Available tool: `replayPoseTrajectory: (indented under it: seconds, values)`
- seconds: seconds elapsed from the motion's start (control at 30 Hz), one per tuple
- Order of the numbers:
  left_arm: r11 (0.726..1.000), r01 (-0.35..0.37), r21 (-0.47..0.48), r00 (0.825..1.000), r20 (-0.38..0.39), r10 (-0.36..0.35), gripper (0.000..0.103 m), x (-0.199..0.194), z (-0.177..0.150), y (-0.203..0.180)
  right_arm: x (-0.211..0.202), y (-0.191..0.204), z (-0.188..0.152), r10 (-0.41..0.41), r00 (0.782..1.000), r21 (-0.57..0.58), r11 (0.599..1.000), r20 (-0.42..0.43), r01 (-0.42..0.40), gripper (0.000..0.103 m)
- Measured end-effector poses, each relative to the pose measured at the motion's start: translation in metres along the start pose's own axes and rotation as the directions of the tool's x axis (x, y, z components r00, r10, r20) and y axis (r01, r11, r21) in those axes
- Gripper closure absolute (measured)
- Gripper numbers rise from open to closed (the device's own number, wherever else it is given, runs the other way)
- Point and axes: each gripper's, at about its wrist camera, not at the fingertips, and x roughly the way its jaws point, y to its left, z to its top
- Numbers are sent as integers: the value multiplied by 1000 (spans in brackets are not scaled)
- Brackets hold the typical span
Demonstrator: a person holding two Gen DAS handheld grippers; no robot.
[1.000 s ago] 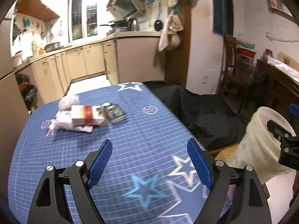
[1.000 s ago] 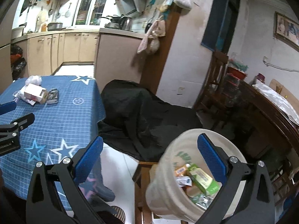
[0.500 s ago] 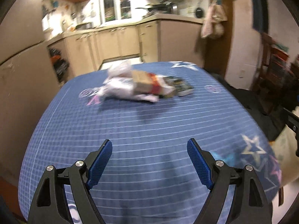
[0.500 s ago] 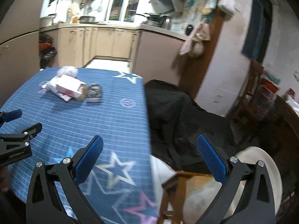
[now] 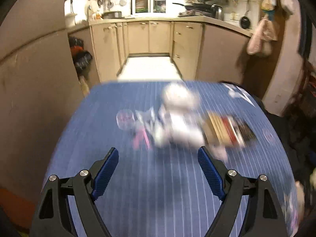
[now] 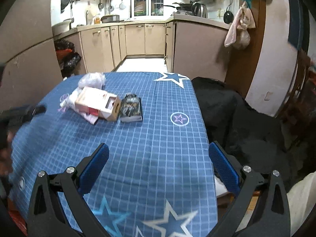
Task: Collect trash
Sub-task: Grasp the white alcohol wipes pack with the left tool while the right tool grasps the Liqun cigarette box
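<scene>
Lying just above the spread, empty left gripper, mid-frame, the trash pile is nearer to it. The right gripper, also spread and empty, sees the carton upper left, its long axis slanting down-right.

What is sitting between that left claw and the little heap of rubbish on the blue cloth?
Nothing visible. The left claw stands open and empty, and only bare blue tablecloth lies between it and the trash pile: a crumpled white bag, a cardboard box and a dark packet lying close together.
</scene>
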Motion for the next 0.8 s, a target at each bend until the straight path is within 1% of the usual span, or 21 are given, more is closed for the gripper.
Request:
replayPoseTrajectory:
  seconds: [0.03,0.07,0.1,0.13,0.2,0.27,0.3,0.33,0.37,0.4,0.43,0.47,0.5,0.53,0.57,0.6,0.67,0.7,0.73,0.77,0.8]
  values:
    - [999,-26,18,1000,8,26,18,13,25,-6,-1,-1,0,3,1000,8,1000,5,-3,6]
    - [999,-17,38,1000,1,17,14,26,44,-13,-2,-2,-1,7,1000,18,1000,4,-7,5]
    - [998,5,66,1000,-17,-4,8,45,65,-22,-3,-3,-3,11,1000,25,1000,-1,-11,5]
    - [995,0,95,999,-44,4,8,73,89,-33,-3,-4,-4,12,1000,32,999,-7,-12,5]
    - [990,-49,135,991,-117,65,8,122,114,-47,-4,-6,-9,12,1000,46,999,-22,-11,5]
    - [978,-102,182,971,-195,137,8,168,122,-57,-4,-9,-14,11,999,50,999,-36,-9,5]
    - [970,-119,210,954,-248,171,8,189,121,-61,-5,-11,-16,10,999,48,999,-41,-8,5]
    - [965,-112,237,937,-298,182,8,203,116,-63,-4,-12,-17,9,999,42,999,-44,-8,6]
    - [964,-91,250,931,-321,171,8,208,112,-63,-4,-13,-18,5,999,37,999,-45,-4,5]
    - [957,-64,282,918,-359,167,7,211,102,-64,-3,-14,-19,4,999,36,999,-44,-2,5]
    - [952,-59,300,930,-330,162,8,201,94,-63,-2,-15,-19,5,999,38,999,-43,-3,5]
    - [946,-34,324,932,-333,147,8,190,84,-61,-1,-17,-20,11,999,45,999,-42,-9,6]
    - [941,-8,338,930,-343,131,8,182,75,-61,1,-20,-20,17,999,53,998,-42,-15,5]
    - [935,41,351,931,-353,92,9,167,63,-59,1,-21,-20,22,999,58,998,-41,-19,5]
    - [932,102,349,929,-368,36,9,143,45,-50,2,-22,-20,27,999,59,998,-39,-24,6]
    - [925,130,357,924,-381,17,9,130,32,-46,2,-22,-20,29,999,56,998,-35,-27,5]
    - [897,187,401,921,-389,-18,9,92,-9,-38,1,-23,-19,28,999,48,999,-26,-27,5]
    - [890,186,416,927,-374,-19,9,80,-21,-34,2,-23,-19,25,999,46,999,-25,-23,5]
    - [887,170,430,936,-351,-9,9,65,-35,-28,2,-23,-18,26,999,48,999,-23,-24,6]
    - [896,158,415,946,-325,-16,9,48,-46,-17,3,-23,-18,29,999,51,998,-23,-27,5]
    - [910,147,387,952,-304,-24,9,36,-50,-7,3,-22,-17,32,999,54,998,-22,-31,6]
